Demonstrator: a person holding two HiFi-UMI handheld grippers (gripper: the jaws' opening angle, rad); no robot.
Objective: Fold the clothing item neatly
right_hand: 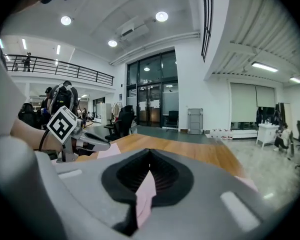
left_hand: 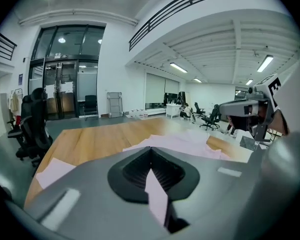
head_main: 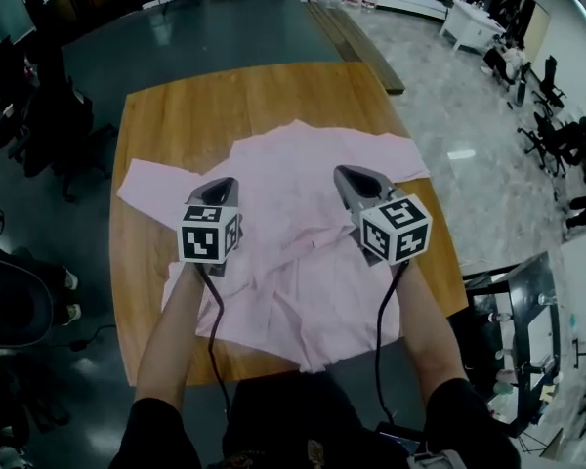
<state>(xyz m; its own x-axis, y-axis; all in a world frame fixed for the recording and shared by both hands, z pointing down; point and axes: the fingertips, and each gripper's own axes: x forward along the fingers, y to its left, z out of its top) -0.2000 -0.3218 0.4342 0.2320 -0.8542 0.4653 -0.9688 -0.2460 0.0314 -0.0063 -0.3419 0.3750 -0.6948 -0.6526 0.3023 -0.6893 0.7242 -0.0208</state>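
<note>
A pink shirt (head_main: 303, 179) lies spread on the wooden table (head_main: 176, 106), its near part bunched and lifted toward me. My left gripper (head_main: 223, 188) is shut on a fold of the pink cloth (left_hand: 157, 196), which pokes out between its jaws. My right gripper (head_main: 346, 176) is likewise shut on a strip of the pink fabric (right_hand: 145, 199). Both hover over the shirt's middle, side by side. The right gripper (left_hand: 240, 106) shows in the left gripper view, and the left gripper (right_hand: 97, 143) in the right gripper view. A sleeve (head_main: 142, 186) reaches left.
Dark office chairs (head_main: 54, 115) stand on the floor left of the table. A long wooden bench (head_main: 356, 37) lies beyond its far right corner. More chairs (head_main: 557, 135) and a black rack (head_main: 513, 311) are at the right.
</note>
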